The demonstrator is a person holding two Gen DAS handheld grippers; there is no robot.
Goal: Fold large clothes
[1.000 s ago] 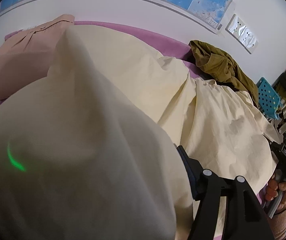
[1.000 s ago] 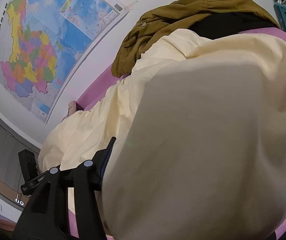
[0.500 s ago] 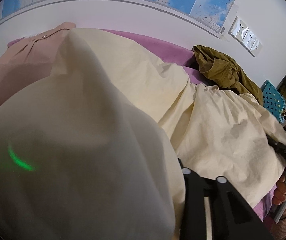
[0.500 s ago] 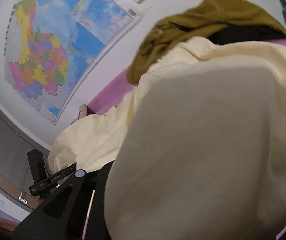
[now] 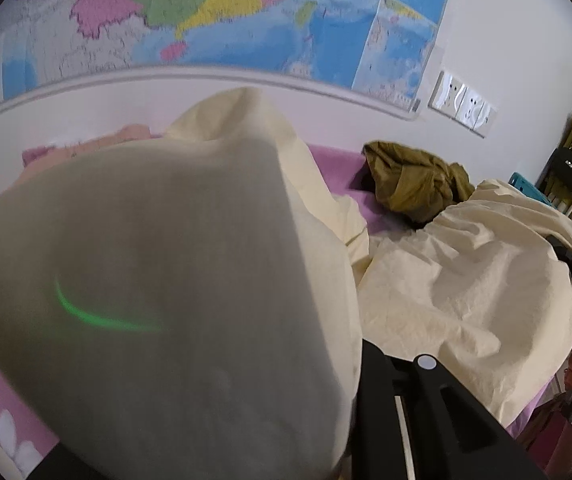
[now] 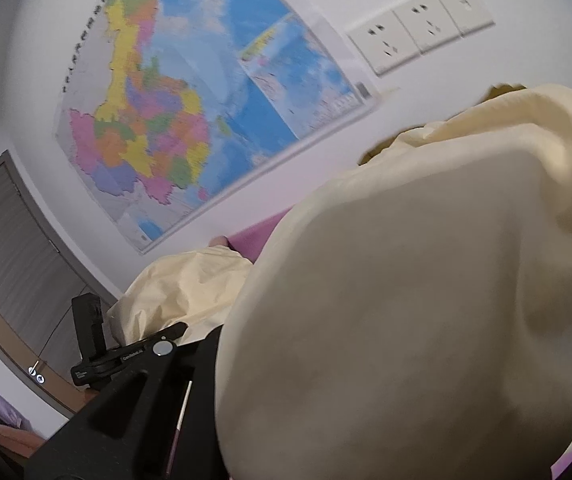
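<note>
Covering most of both views, the cream garment (image 5: pixel 458 292) lies over the purple bed sheet (image 5: pixel 338 168) and hangs raised before each lens. Behind it sit a wall map (image 6: pixel 189 120) and an olive jacket (image 5: pixel 414 184). The left gripper (image 5: pixel 366 400) and right gripper (image 6: pixel 205 380) are draped in cloth; whether their jaws are pinching it, I cannot tell.

Pale cream-yellow garment (image 5: pixel 466 292); olive-brown clothing (image 5: pixel 414 184) behind; peach-pink fabric (image 5: pixel 97 144) at left; purple bedsheet (image 5: pixel 338 168) with white daisies, probably; multicoloured map (image 6: pixel 173 120), blue seas; black gripper frames
</note>
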